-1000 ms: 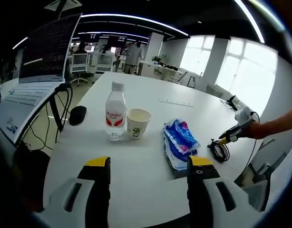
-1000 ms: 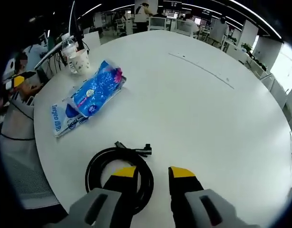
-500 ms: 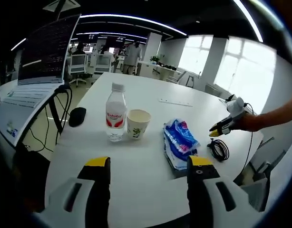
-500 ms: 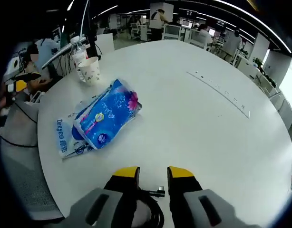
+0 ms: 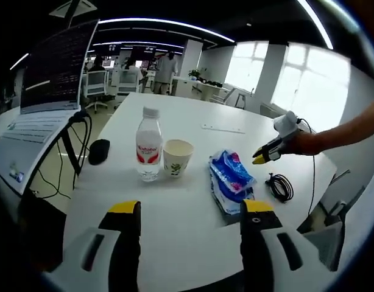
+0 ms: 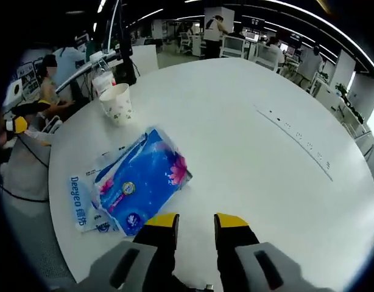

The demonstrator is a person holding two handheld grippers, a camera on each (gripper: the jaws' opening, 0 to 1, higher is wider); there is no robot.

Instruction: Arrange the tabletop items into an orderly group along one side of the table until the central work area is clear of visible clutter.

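- Jaws of both grippers stand apart, empty: left gripper (image 5: pixel 190 210) waits low; right gripper (image 6: pixel 195 220) hovers above the blue plastic tissue pack (image 6: pixel 141 182).
- Clear water bottle (image 5: pixel 148 146) and white paper cup (image 5: pixel 176 157) already stand paired at the round white desk (image 5: pixel 175 243) edge; coiled black cable (image 5: pixel 279 186) lies apart.

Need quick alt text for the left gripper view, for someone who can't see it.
The right gripper hovers over a white table, above a blue packet and coiled black cable. Left of them stand a paper cup and water bottle.

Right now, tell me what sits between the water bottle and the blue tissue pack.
In the left gripper view, a paper cup stands between the water bottle and the blue tissue pack, close beside the bottle; bare white table separates cup and pack.
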